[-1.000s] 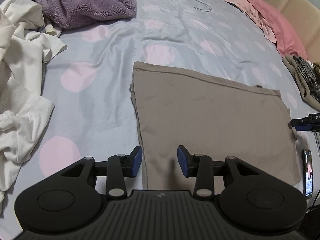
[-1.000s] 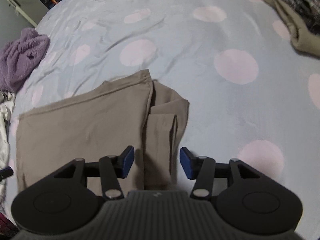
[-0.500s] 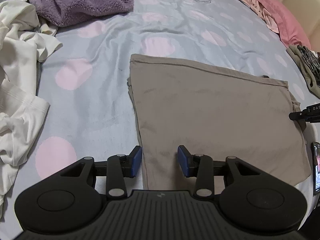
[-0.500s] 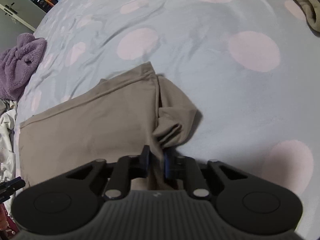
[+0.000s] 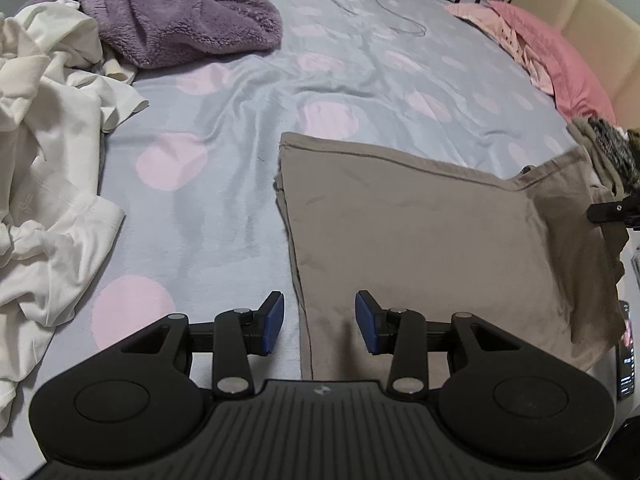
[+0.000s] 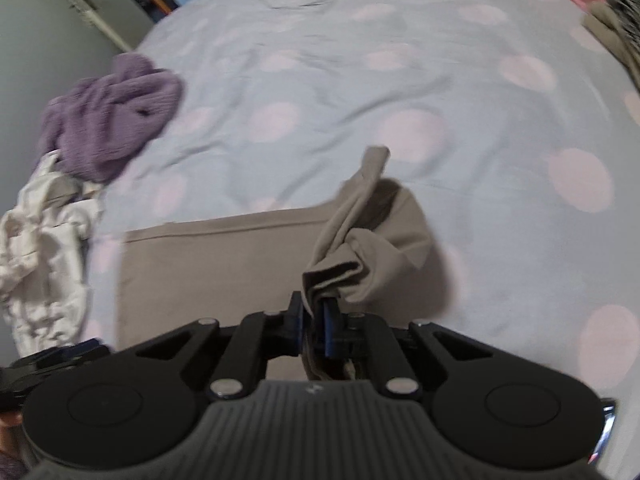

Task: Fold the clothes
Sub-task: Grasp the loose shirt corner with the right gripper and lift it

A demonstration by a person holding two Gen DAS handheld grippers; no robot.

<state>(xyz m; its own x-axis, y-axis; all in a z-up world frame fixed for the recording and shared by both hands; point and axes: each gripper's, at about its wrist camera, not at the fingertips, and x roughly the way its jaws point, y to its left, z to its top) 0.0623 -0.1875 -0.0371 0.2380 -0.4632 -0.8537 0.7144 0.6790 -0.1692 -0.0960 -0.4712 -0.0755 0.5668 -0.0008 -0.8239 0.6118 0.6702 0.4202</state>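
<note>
A taupe garment lies flat on the dotted blue bedsheet. My left gripper is open, low over the garment's near-left corner, its blue pads either side of the left edge without pressing it. My right gripper has its jaws closing on a bunched fold of the garment's right edge and holds it raised off the bed. In the left wrist view the raised right side hangs from the right gripper at the frame's edge. The rest of the garment stays flat.
A purple fleece and crumpled white clothes lie at the left. Pink clothes and a patterned pile sit at the right. A wire hanger rests at the far side. A phone lies by the near right edge.
My right gripper shut on the garment's right edge, then lifted it and carried it up and toward the left. The left gripper stayed put, still open.
</note>
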